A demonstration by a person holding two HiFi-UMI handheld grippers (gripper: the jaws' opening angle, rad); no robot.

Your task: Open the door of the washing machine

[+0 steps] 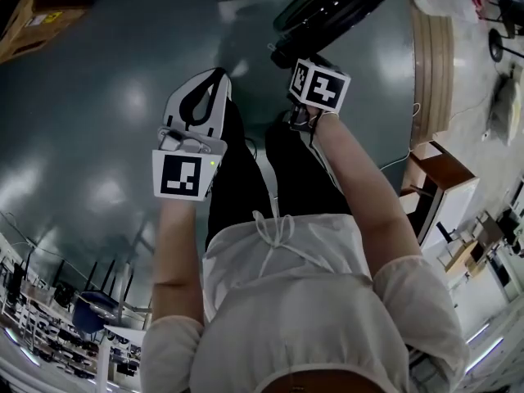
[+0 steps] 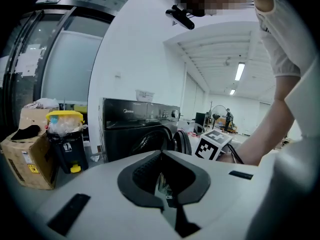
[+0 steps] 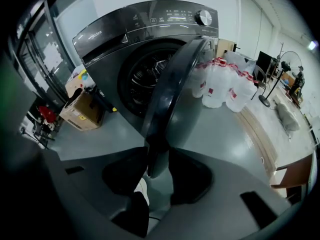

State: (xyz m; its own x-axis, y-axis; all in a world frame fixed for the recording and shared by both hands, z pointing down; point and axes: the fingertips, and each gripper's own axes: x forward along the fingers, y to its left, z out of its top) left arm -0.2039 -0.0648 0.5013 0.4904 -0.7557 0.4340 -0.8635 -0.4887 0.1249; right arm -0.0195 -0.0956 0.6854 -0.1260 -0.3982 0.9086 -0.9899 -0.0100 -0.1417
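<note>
The dark grey washing machine (image 3: pixel 115 44) stands with its round door (image 3: pixel 180 84) swung wide, edge-on to me, and the drum (image 3: pixel 147 76) shows behind it. My right gripper (image 3: pixel 155 169) points steeply down, and its black pads sit on either side of the door's lower rim, shut on it. In the head view the door (image 1: pixel 336 6) lies just beyond the right gripper's marker cube (image 1: pixel 319 84). My left gripper (image 1: pixel 214 74) hovers beside it, shut with nothing held. The left gripper view shows its tips meeting (image 2: pixel 161 153), with the machine (image 2: pixel 135 121) ahead.
A cardboard box (image 2: pixel 25 159) and a black bin with a yellow lid (image 2: pixel 65 139) stand left of the machine. Several water jugs (image 3: pixel 225 86) sit on the floor to its right. A wooden ledge (image 1: pixel 432 56) runs along the right side.
</note>
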